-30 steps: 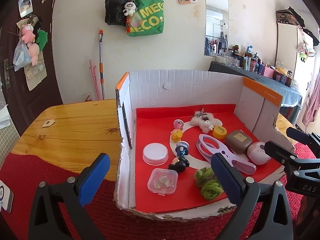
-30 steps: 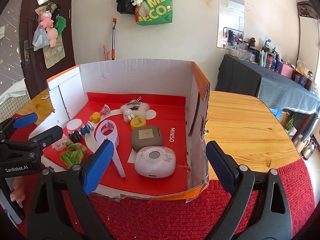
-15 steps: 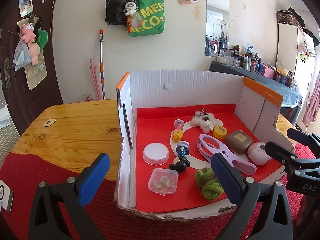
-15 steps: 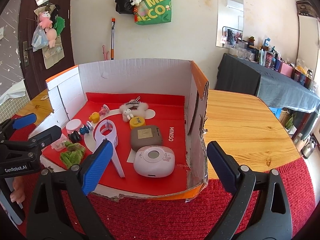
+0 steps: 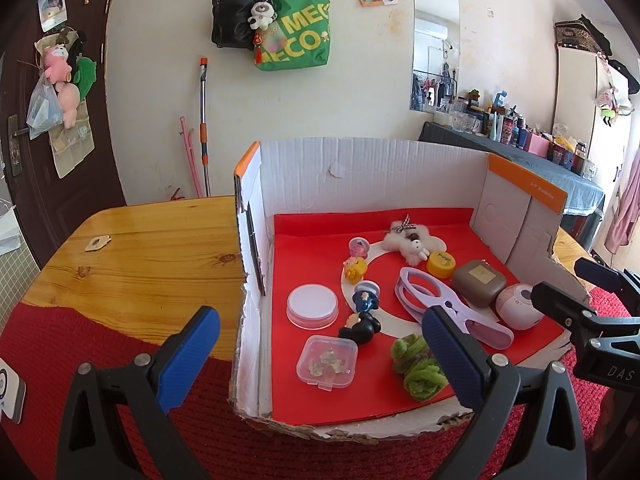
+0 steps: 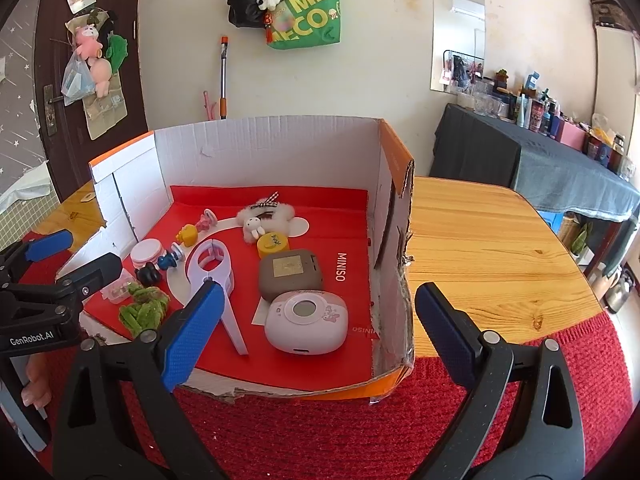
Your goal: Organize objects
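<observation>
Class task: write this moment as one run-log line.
left gripper: open, empty | right gripper: open, empty | cardboard box: items inside, untouched

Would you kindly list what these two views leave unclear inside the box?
- Clear case contents: left view, too small to identify.
- Same case, right view: mostly hidden behind the left gripper.
- Yellow lid print: too small to read.
- Green plush: partly covered by a gripper finger, left view.

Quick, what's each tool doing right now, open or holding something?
Left tool: open, holding nothing.
Right tool: open, holding nothing.
</observation>
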`<action>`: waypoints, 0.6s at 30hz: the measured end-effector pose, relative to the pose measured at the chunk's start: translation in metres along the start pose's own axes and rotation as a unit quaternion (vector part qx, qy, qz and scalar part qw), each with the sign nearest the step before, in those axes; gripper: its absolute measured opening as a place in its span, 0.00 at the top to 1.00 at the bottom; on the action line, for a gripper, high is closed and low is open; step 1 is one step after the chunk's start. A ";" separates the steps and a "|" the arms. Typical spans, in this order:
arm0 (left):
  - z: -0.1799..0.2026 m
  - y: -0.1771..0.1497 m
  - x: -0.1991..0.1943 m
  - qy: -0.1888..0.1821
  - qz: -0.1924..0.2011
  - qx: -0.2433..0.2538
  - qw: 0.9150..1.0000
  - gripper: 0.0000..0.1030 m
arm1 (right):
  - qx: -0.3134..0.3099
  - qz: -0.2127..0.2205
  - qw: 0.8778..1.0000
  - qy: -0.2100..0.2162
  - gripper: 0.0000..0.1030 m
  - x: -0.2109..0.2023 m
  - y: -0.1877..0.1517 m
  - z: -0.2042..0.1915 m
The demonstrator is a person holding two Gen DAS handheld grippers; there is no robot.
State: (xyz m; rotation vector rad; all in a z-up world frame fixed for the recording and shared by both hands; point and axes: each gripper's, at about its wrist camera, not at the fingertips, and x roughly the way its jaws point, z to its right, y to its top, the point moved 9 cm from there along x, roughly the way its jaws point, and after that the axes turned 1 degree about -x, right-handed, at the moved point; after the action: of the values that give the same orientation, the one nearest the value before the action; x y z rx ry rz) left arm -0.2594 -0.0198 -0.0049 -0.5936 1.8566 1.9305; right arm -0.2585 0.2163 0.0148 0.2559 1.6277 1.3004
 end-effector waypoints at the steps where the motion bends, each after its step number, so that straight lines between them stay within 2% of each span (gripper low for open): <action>1: 0.000 0.000 0.000 0.000 0.000 0.000 1.000 0.00 | 0.000 0.000 1.000 0.000 0.05 0.000 0.000 0.000; 12: 0.001 -0.001 -0.001 0.000 0.004 0.000 1.000 0.00 | 0.000 0.001 1.000 -0.001 0.05 0.001 -0.001 0.000; 18: 0.003 0.003 -0.015 0.004 0.018 0.004 1.000 0.00 | 0.003 0.003 1.000 0.004 0.05 -0.004 -0.001 -0.001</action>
State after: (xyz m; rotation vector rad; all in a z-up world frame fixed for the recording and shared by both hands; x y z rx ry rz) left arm -0.2492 -0.0169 0.0063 -0.5712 1.8905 1.9457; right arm -0.2568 0.2128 0.0161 0.2591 1.6381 1.3035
